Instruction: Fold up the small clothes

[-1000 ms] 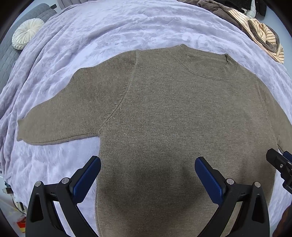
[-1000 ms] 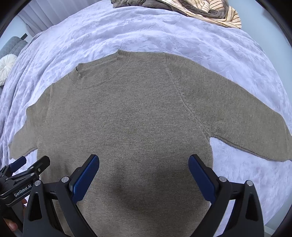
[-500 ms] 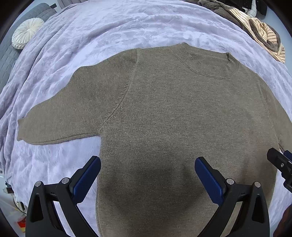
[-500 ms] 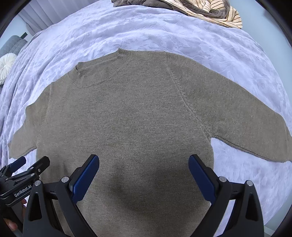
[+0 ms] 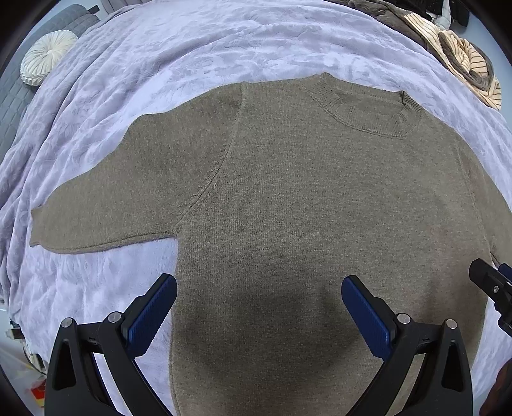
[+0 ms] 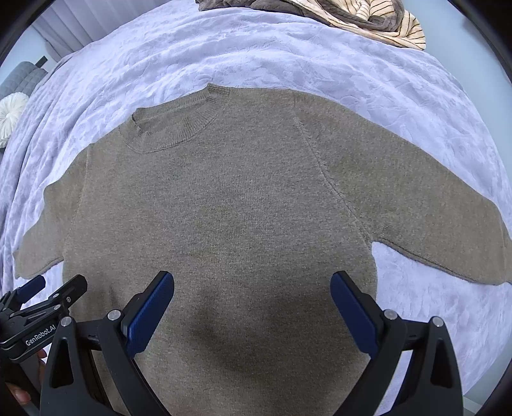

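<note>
On the bed: a brown knit sweater [image 5: 288, 198] lies flat and face up on a lilac blanket [image 5: 192, 48], collar [image 5: 361, 108] at the far side, both sleeves spread out to the sides.
Left sleeve: left sleeve [image 5: 112, 198] reaches out to the left in the left wrist view, its cuff resting on the blanket.
Right sleeve: right sleeve [image 6: 416, 198] reaches out to the right in the right wrist view, also flat.
Left gripper: left gripper [image 5: 259, 307] hovers above the lower body of the sweater, jaws wide apart, holding nothing.
Right gripper: right gripper [image 6: 252, 304] hovers above the same lower part, jaws also wide apart and empty; it sits just beside the left one.
Other things: a pile of striped and dark clothes [image 6: 352, 19] waits at the far edge of the bed; a round white cushion [image 5: 48, 56] lies at the far left.
Step in hand: I judge that spreading is done and the first fold is not yet begun.
Next move: probably each gripper must go to its own sleeve or shoulder, pinch only the knit and not the blanket, and bring the sleeve inward over the body.
Care: the knit is soft, so a low pinch may catch the plush blanket too.
</note>
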### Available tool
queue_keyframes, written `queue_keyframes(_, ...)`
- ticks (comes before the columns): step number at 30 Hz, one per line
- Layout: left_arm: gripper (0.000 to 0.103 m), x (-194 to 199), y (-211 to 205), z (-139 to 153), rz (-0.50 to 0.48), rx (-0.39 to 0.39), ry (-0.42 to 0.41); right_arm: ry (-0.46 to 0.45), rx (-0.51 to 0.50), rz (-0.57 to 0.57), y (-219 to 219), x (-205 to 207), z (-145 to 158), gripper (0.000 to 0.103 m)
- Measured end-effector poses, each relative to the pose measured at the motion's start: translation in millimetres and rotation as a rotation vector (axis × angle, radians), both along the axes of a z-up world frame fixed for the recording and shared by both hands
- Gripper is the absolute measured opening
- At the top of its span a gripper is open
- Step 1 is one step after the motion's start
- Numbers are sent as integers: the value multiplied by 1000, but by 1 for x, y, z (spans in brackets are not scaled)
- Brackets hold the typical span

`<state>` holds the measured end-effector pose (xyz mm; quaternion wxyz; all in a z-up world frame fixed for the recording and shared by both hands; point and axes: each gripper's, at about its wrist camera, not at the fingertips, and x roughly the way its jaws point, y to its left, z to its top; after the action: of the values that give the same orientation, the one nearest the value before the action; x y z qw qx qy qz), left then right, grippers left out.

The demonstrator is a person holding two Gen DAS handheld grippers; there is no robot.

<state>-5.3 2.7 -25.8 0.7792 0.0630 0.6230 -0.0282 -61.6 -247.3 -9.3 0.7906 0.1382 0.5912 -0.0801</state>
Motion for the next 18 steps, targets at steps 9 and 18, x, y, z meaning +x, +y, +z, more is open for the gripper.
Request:
queue_keyframes(9,103,0,2,-2,3,-1,2,3,-2,1,1,1,-2,99)
queue_keyframes(18,103,2,6,-4,4,1,11,9,-5,3,4,2,-4,99)
